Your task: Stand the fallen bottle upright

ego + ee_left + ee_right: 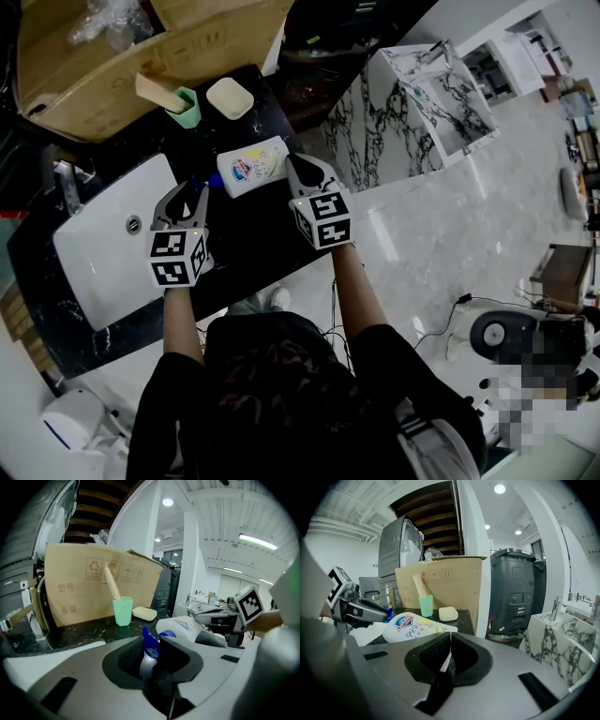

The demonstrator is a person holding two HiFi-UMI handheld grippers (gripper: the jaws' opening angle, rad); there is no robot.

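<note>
My left claw (201, 190) clamps the lying bottle (251, 167) by its blue cap (149, 641), my right claw (292, 163) its base. At the counter's (255, 230) rear edge, the green cup (186, 107) holds a stick (155, 91).

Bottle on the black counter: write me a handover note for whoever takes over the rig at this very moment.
Left claw: shut on the blue cap of the bottle.
Right claw: shut on the thin white edge at the bottle's base end.
Bottle: on its side over the black counter, cap pointing toward the white sink. A green cup stands behind it.
Done: both ends are gripped.
Left: swing the cap end up so that the bottle stands on its base, then let go with both claws.
</note>
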